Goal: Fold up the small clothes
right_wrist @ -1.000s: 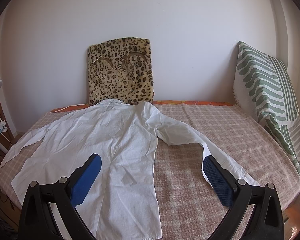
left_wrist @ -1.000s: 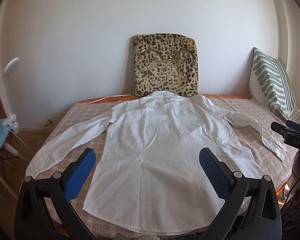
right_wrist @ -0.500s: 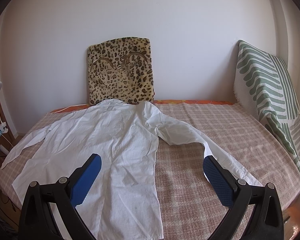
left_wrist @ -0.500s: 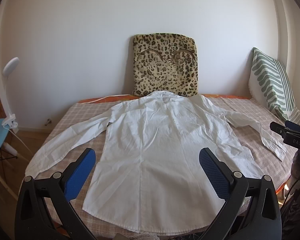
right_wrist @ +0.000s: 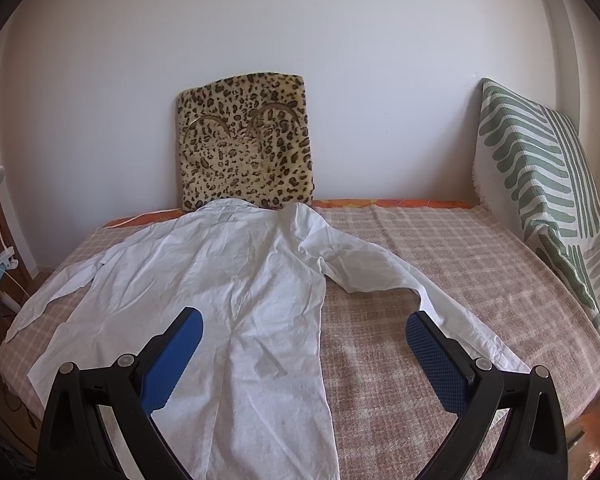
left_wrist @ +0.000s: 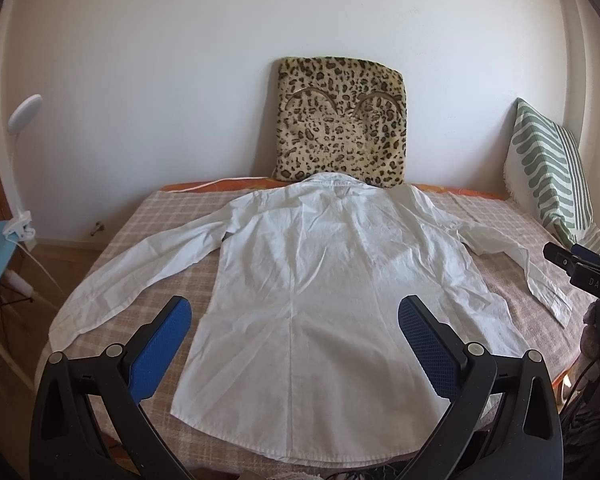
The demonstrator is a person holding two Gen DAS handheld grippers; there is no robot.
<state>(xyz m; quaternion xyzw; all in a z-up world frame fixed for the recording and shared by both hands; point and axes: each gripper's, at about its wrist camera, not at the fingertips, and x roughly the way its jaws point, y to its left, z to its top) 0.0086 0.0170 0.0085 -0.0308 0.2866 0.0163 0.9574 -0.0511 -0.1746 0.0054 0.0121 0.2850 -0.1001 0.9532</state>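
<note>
From my seat, little separates this moment from the frames before it: the white shirt [left_wrist: 324, 280] lies spread back-up across the middle of the checked bed cover [left_wrist: 168, 216], collar toward the leopard-print cushion [left_wrist: 340, 120] at the top centre of the frame, and it has not shifted. My left hand-held gripper [left_wrist: 294, 320] hangs above the shirt's lower half at the bottom of the frame, its blue fingers [left_wrist: 160, 344] spread wide and holding nothing, just as a second ago. In the right wrist view the right hand-held gripper [right_wrist: 304, 334] is likewise spread and empty, sitting a touch lower in the frame than before (a very slight drift), framing the shirt's edge and bare cover. One sleeve [right_wrist: 412, 292] bends toward the lower right, near the green striped pillow [right_wrist: 540, 168].
</note>
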